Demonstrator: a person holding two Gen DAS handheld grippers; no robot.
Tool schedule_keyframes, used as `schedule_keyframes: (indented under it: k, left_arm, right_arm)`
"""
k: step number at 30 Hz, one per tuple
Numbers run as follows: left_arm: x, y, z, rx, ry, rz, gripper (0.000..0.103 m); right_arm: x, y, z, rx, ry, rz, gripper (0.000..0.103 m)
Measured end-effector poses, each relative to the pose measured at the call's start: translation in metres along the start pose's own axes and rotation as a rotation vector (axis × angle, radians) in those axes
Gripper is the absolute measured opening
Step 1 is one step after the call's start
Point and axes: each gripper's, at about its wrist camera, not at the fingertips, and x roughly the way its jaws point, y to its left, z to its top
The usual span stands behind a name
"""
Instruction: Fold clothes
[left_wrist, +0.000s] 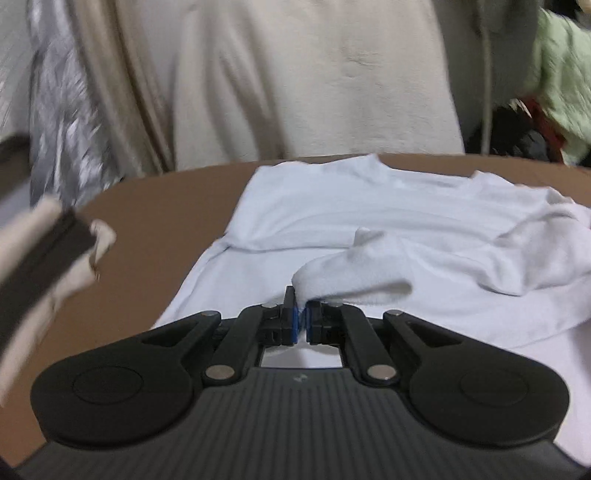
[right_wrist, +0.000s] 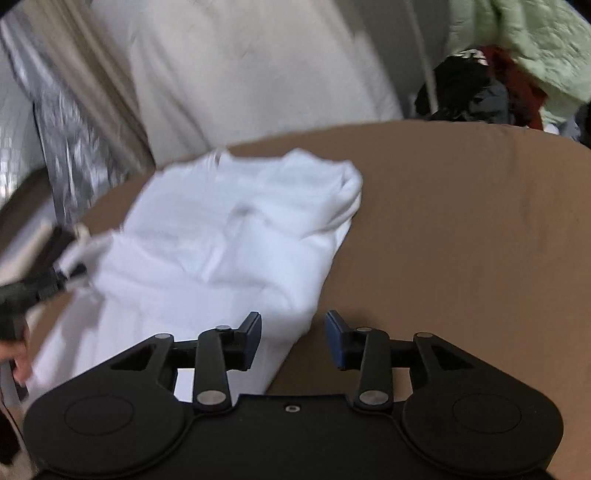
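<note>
Directly ahead of the left hand-held gripper (left_wrist: 303, 314), a white knit cotton T-shirt (left_wrist: 369, 221) lies spread on the brown counter (left_wrist: 155, 229). The jaws of this hand-held gripper stand closed on a bunched fold of the white T-shirt, and the blue pads (left_wrist: 294, 317) press the cloth from both sides. The pinched fold rises from the pads and runs forward and to the right as a rounded ridge. Beyond the ridge, the garment's far edge lies near the back rim of the counter. To the right of the ridge, the fabric is rumpled into a loose heap.

In the right wrist view, the right hand-held gripper (right_wrist: 293, 341) hangs with its jaws parted, and no cloth is pressed between the pads. The T-shirt (right_wrist: 229, 229) lies ahead and to the left of it. The garment's near edge runs just beside the left finger (right_wrist: 249, 341). The right finger (right_wrist: 338, 343) stands over bare counter (right_wrist: 461, 240).

The left hand-held gripper (right_wrist: 64, 275) appears blurred at the left border of this view, at the T-shirt's left edge.

Behind the counter hangs a cream pile blanket (left_wrist: 314, 74). To the right of it lies a pale green quilted cloth (right_wrist: 528, 40) above a heap of dark and red garments (right_wrist: 480, 92).
</note>
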Motion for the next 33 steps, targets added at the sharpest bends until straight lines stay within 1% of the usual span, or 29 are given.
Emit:
schedule_keyframes:
  k: [3, 6, 7, 9, 12, 13, 14, 15, 16, 18, 20, 21, 23, 25, 26, 27, 28, 29, 30, 31, 33]
  left_arm:
    - [0.009, 0.02, -0.019, -0.091, 0.006, -0.045, 0.003]
    - [0.009, 0.035, -0.02, -0.115, -0.002, -0.081, 0.003]
    - [0.007, 0.037, -0.018, -0.121, -0.012, -0.094, 0.003]
    - [0.007, 0.041, -0.012, -0.143, -0.043, -0.125, 0.003]
    - [0.009, 0.046, -0.005, -0.167, -0.07, -0.154, 0.003]
    - [0.01, 0.048, -0.004, -0.177, -0.074, -0.158, 0.003]
    - [0.011, 0.053, -0.004, -0.191, -0.077, -0.162, 0.003]
    - [0.011, 0.061, -0.004, -0.224, -0.076, -0.174, 0.003]
    - [0.011, 0.072, -0.003, -0.273, -0.071, -0.193, 0.003]
    - [0.013, 0.093, -0.002, -0.372, -0.061, -0.231, 0.003]
    - [0.016, 0.111, -0.002, -0.455, -0.038, -0.26, 0.003]
    - [0.023, 0.113, -0.004, -0.458, -0.003, -0.257, 0.003]
    - [0.037, 0.107, -0.01, -0.413, 0.092, -0.219, 0.003]
    - [0.052, 0.1, -0.017, -0.362, 0.191, -0.174, 0.003]
    - [0.056, 0.098, -0.019, -0.347, 0.214, -0.162, 0.003]
    - [0.056, 0.098, -0.019, -0.342, 0.211, -0.159, 0.003]
    - [0.056, 0.099, -0.019, -0.338, 0.208, -0.157, 0.003]
    - [0.056, 0.099, -0.02, -0.333, 0.205, -0.154, 0.003]
    - [0.054, 0.099, -0.019, -0.326, 0.199, -0.151, 0.003]
    - [0.052, 0.097, -0.018, -0.312, 0.191, -0.145, 0.003]
    - [0.051, 0.093, -0.018, -0.283, 0.184, -0.134, 0.003]
  right_arm:
    - [0.016, 0.011, -0.008, -0.064, 0.055, -0.054, 0.044]
    - [0.037, 0.02, -0.011, -0.094, 0.081, -0.064, 0.045]
    - [0.045, 0.023, -0.011, -0.103, 0.08, -0.063, 0.053]
    - [0.058, 0.03, -0.013, -0.129, 0.03, -0.116, 0.065]
    - [0.073, 0.042, -0.015, -0.183, -0.054, -0.209, 0.064]
    - [0.075, 0.045, -0.015, -0.213, -0.084, -0.244, 0.062]
    - [0.077, 0.049, -0.015, -0.242, -0.114, -0.279, 0.057]
    - [0.072, 0.051, -0.014, -0.255, -0.128, -0.314, 0.031]
    - [0.066, 0.052, -0.013, -0.263, -0.137, -0.349, 0.017]
    - [0.049, 0.057, -0.012, -0.259, -0.149, -0.411, 0.018]
    - [0.03, 0.064, -0.015, -0.276, -0.132, -0.417, 0.018]
    - [0.031, 0.069, -0.018, -0.325, -0.099, -0.433, 0.018]
    - [0.041, 0.079, -0.027, -0.435, -0.009, -0.465, 0.018]
    - [0.058, 0.079, -0.032, -0.491, 0.117, -0.421, 0.017]
    - [0.057, 0.077, -0.03, -0.49, 0.125, -0.411, 0.022]
    - [0.055, 0.073, -0.027, -0.484, 0.12, -0.407, 0.038]
    - [0.046, 0.067, -0.02, -0.458, 0.104, -0.367, 0.043]
    - [0.035, 0.06, -0.013, -0.426, 0.083, -0.319, 0.044]
    - [0.024, 0.048, -0.005, -0.354, 0.055, -0.235, 0.049]
    - [0.012, 0.035, 0.002, -0.271, 0.024, -0.143, 0.059]
    - [-0.012, 0.009, 0.016, -0.104, -0.037, 0.042, 0.069]
